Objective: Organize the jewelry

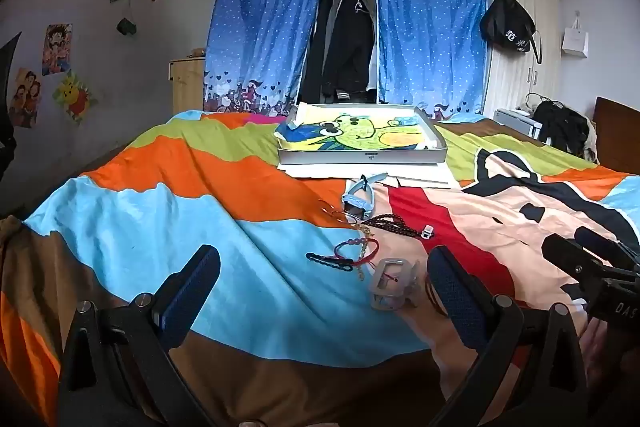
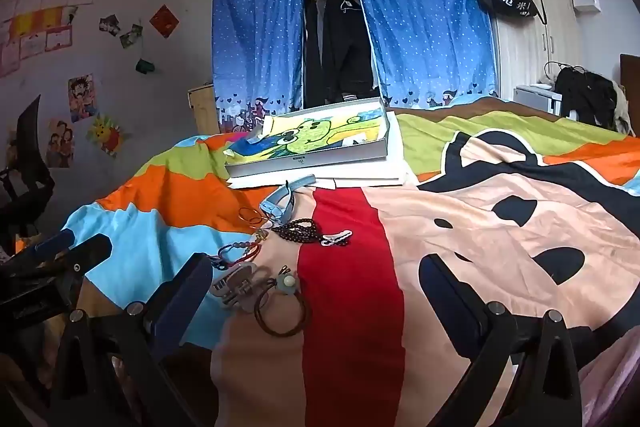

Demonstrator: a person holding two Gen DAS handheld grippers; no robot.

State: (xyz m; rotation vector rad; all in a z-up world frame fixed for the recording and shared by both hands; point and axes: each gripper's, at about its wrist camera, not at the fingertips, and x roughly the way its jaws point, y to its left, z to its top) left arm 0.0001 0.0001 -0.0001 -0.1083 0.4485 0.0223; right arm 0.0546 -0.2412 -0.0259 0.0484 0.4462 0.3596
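Left wrist view: the left hand-held gripper [image 1: 322, 281] hovers low over the bed [image 1: 160, 227], its two fingers spread wide with nothing between them. The landmark is the grey box lid [image 1: 362, 143] lined with a cartoon drawing, lying at the far side of the bed. Just in front of that box lid lies a light-blue watch [image 1: 358, 197]; nearer the camera from it come thin gold hoops [image 1: 334, 213], a dark beaded necklace [image 1: 394, 223], a red cord bracelet [image 1: 356, 251], a black hair pin [image 1: 330, 261] and a translucent claw clip [image 1: 394, 285]. The right hand-held gripper [image 1: 600, 267] enters at the right edge.

Right wrist view: the right hand-held gripper [image 2: 316, 287] is likewise open and empty. In front of the box lid [image 2: 308, 147], the watch [image 2: 278, 205], beaded necklace [image 2: 306, 231], bracelet [image 2: 240, 251], claw clip [image 2: 236, 287] and a brown hair tie [image 2: 282, 309] with a flower charm trail toward the camera.
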